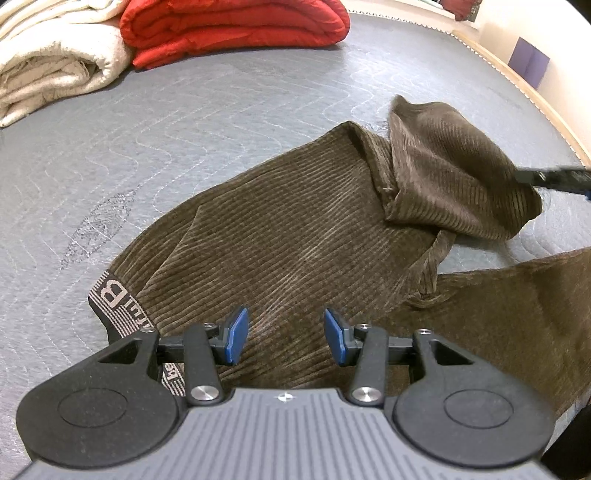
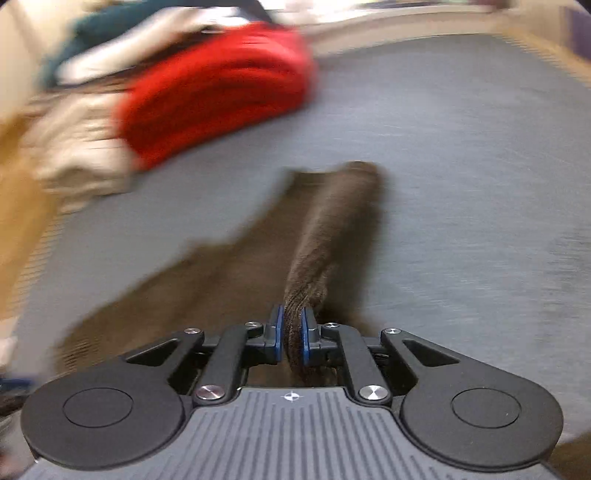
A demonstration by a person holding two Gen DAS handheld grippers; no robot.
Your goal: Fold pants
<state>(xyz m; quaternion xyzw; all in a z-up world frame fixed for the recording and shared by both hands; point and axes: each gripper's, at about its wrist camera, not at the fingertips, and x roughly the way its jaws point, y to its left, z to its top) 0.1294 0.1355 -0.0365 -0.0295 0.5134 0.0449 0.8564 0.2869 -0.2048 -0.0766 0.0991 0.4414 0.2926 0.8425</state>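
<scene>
Your right gripper (image 2: 291, 334): clenched on a pants (image 1: 295, 236) leg (lifted to fold over). Left gripper (image 1: 286, 336): released, hovering above the waistband (image 1: 110, 306).

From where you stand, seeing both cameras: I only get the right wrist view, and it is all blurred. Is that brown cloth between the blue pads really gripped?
Observer: Yes. The right gripper is shut on a bunched fold of the brown pants; the left wrist view shows that leg end lifted off the grey mattress.
Operator: And the other gripper?
Observer: The left gripper hangs open above the pants near the waistband, its pads clear of the cloth.
Operator: What is the red blob?
Observer: A folded red blanket, lying beside a cream blanket at the far end of the mattress.
</scene>
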